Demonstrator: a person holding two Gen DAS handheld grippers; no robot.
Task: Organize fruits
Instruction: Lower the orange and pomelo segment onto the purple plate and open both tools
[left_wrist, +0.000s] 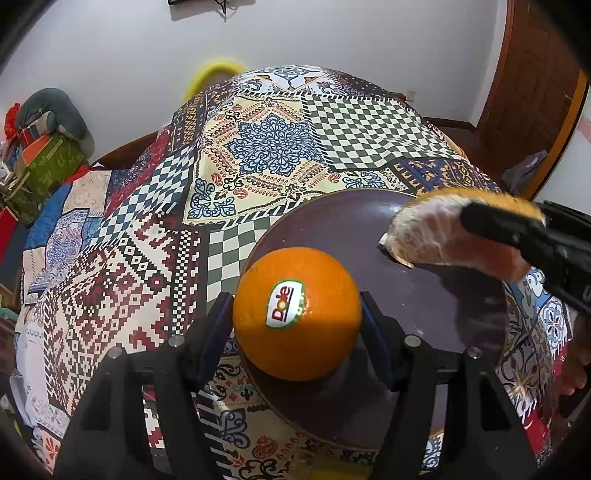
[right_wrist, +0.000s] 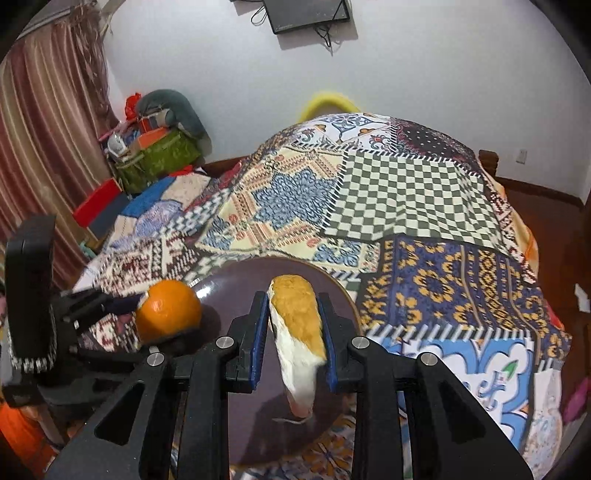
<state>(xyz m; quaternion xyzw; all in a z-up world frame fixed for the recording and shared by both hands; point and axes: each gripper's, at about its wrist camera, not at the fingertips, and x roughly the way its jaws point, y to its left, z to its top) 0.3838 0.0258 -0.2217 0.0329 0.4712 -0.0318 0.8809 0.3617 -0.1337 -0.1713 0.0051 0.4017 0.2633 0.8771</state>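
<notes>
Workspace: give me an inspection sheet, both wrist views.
Surface: patchwork cloth over the table.
Job's things: orange with Dole sticker and wrapped fruit wedge, both over the dark plate.
Clutter: nothing seen on the cloth.
Grippers: left gripper shut on the orange; right gripper shut on the wedge.
Cables: wires under the wall screen.
Surroundings: boxes, curtain, wooden door.

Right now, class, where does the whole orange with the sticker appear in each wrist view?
Left wrist: the orange sits low and central, gripped by the left gripper.
Right wrist: the orange is at the left, at mid height.
Shared landmark: the dark plate beneath it.
</notes>
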